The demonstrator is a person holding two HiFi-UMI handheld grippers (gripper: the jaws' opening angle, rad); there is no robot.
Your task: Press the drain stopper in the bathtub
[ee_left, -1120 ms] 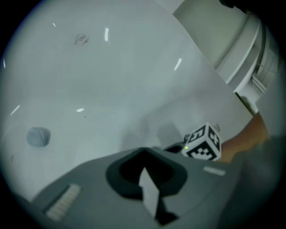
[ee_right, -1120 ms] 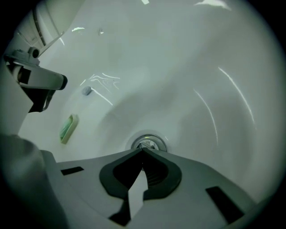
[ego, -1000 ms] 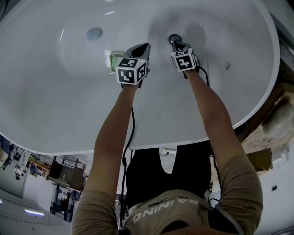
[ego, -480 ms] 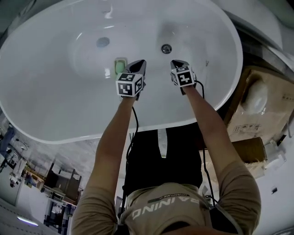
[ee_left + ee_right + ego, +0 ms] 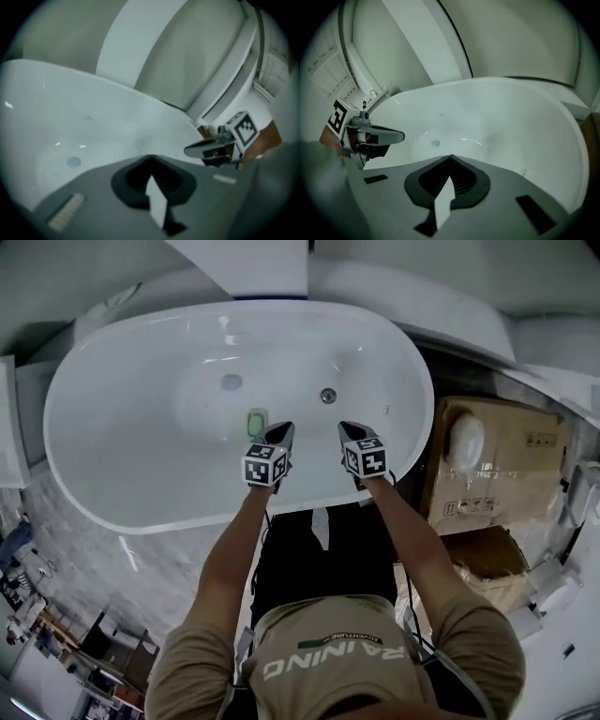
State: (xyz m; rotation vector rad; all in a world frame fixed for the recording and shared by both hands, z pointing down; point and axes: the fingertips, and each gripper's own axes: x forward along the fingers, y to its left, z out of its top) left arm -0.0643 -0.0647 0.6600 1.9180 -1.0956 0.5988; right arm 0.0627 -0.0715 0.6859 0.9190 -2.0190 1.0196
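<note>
Bathtub [image 5: 141, 474], white, oval, upper centre of head view. Drain stopper [image 5: 327, 396]: small dark ring on the tub floor, right of centre, nothing touching it. Right gripper [image 5: 345, 427]: jaws pressed together, empty. A second ago its tip sat at the stopper; it is now drawn back toward the lower rim, well apart. Left gripper [image 5: 284, 427]: jaws likewise together, empty, alongside. Green item [image 5: 255, 419]: just above the left tip. Press probably done, but the stopper shows too small to tell if it is seated.
</note>
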